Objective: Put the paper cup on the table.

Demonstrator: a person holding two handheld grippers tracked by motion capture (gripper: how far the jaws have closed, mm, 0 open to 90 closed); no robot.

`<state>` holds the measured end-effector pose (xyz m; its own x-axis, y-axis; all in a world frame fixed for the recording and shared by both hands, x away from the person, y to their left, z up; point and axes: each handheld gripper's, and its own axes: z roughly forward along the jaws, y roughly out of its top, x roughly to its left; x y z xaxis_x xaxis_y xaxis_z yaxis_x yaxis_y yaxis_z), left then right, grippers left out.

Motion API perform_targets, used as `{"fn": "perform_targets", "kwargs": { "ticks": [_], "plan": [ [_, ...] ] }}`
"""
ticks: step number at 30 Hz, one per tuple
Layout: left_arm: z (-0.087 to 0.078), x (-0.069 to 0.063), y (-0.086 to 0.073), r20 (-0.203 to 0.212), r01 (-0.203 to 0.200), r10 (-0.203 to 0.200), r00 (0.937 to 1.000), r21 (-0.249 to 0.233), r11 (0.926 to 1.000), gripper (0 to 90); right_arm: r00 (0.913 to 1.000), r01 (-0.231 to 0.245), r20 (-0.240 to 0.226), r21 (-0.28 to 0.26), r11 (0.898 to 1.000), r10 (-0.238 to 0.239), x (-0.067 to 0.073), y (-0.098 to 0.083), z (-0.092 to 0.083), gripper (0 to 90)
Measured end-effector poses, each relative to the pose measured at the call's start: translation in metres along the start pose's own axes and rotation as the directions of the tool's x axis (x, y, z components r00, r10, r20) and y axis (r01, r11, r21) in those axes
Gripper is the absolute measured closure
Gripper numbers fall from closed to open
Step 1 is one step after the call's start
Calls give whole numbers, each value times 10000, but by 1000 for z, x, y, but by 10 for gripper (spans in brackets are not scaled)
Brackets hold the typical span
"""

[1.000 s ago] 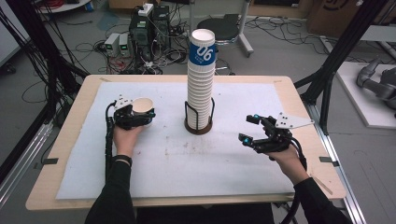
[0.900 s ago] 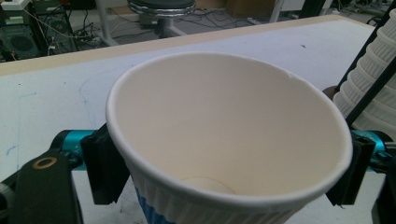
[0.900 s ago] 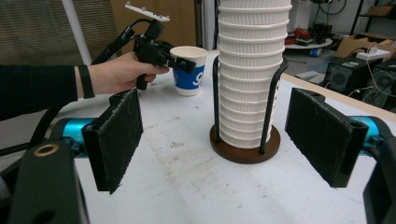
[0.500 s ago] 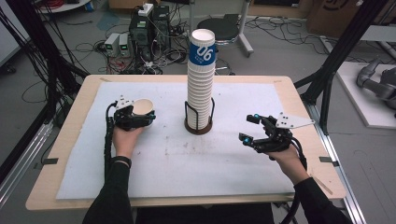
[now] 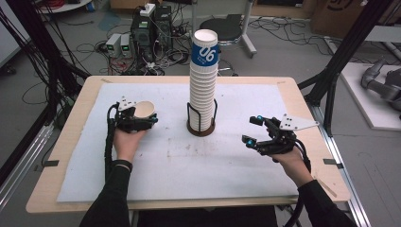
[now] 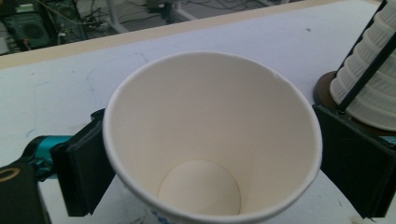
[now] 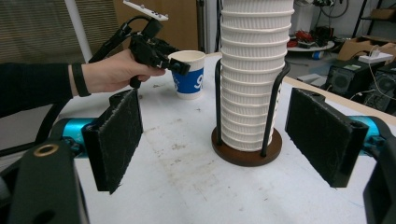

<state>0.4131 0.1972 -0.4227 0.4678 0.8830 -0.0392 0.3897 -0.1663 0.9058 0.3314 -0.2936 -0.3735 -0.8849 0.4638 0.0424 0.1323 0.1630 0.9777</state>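
A white paper cup (image 5: 144,108) with a blue print stands upright on the white mat at the left. My left gripper (image 5: 142,119) is around it, and its jaws have just been opening. The black pads (image 6: 84,172) flank the cup's rim (image 6: 210,60) without squeezing it. The cup (image 7: 189,77) rests on the table in the right gripper view. At the right my right gripper (image 5: 250,129) is open and holds nothing. It points at a tall stack of paper cups (image 5: 203,85) in a wire holder with a brown base (image 7: 246,149).
The white mat (image 5: 213,165) covers most of the wooden table (image 5: 302,101). The cup stack stands at the middle back. Computers, cables and a stool sit on the floor beyond the far edge. Black frame posts rise at both sides.
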Motion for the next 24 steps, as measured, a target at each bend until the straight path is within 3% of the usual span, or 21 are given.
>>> {"fn": "perform_targets", "kwargs": {
  "ticks": [2, 12, 17, 24],
  "plan": [
    [-1, -1, 1, -188, 53, -51, 9998, 127, 9999, 66, 10000, -7, -7, 2, 10000, 7, 0, 0, 0, 195],
    [-15, -2, -1, -289, 136, -129, 9995, 215, 9997, 66, 10000, 31, -32, -20, 10000, -31, 0, 0, 0, 195],
    [-26, -3, 1, -428, -63, 72, 9991, 208, 9998, 66, 10000, 35, -40, -8, 10000, -36, 0, 0, 0, 195],
    [-44, -5, 2, -480, -117, 110, 9988, -131, 9998, 66, 10000, -24, -35, 19, 10000, 25, 0, 0, 0, 195]
  ]
}}
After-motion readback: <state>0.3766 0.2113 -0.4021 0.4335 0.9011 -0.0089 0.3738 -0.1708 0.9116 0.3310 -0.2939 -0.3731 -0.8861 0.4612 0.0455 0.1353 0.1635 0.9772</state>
